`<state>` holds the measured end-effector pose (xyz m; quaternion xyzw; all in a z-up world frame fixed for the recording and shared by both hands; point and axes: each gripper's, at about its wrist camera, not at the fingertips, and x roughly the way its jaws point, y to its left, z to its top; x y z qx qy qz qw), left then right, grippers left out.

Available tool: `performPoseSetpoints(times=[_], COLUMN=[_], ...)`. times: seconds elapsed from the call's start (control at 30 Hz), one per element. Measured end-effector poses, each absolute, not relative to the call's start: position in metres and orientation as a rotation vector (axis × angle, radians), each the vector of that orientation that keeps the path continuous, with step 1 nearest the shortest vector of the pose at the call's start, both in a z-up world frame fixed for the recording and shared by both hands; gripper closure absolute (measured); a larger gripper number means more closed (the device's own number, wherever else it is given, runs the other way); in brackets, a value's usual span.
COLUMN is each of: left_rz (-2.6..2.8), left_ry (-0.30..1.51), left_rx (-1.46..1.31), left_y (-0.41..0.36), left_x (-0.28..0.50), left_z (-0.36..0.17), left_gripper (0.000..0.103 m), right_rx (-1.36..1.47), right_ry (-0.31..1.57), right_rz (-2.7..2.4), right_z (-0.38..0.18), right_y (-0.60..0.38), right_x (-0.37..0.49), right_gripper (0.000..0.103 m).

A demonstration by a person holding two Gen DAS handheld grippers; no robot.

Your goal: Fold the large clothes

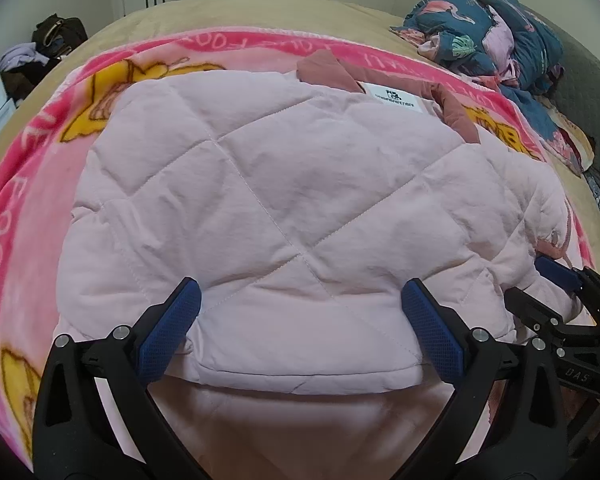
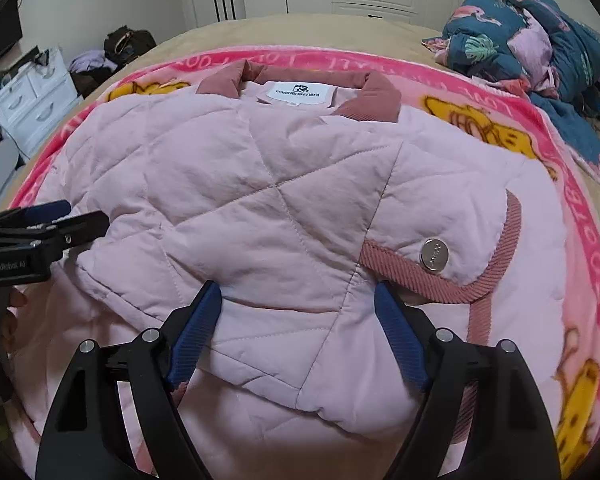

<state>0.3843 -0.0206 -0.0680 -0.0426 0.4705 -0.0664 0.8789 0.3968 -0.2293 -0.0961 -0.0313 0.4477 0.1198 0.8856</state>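
I hold the left gripper low over the near folded edge of the pale pink quilted jacket, its two blue-padded fingers spread wide with the padded fold lying between them and nothing pinched. The right gripper sits the same way further along that edge, jaws apart, straddling a puffed ridge of fabric without clamping it.

The jacket lies ahead of both grippers, spread on a bright pink fleece blanket with yellow cartoon prints, with its dusty-rose corduroy collar and white neck label at the far side.

From the right wrist I see what the left misses: a round silver snap button on a flap edged in rose corduroy trim, just right of my right fingertip. That view also shows the left gripper side-on at far left. The left wrist view in turn catches the right gripper at its right edge, resting against the jacket's side. A crumpled teal flamingo-print duvet sits far ahead to the right, well apart from the jacket.
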Motion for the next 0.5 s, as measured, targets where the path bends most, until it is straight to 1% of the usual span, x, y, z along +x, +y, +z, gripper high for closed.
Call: performPoseSetpoints(times=[0.2, 0.5], left_rz=[-0.133, -0.152], left_ry=[0.987, 1.003], left_rx=[-0.110, -0.130], left_y=[-0.019, -0.012], left_x=[0.383, 0.369], left_z=[-0.064, -0.046], left_gripper=[0.008, 0.008], right_rx=[-0.045, 0.067], right_ry=[0.937, 0.893], right_rz=[0.251, 0.262], right_z=[-0.089, -0.059], right_y=[-0.231, -0.245], right_x=[0.396, 0.366], right_gripper=[0.025, 0.011])
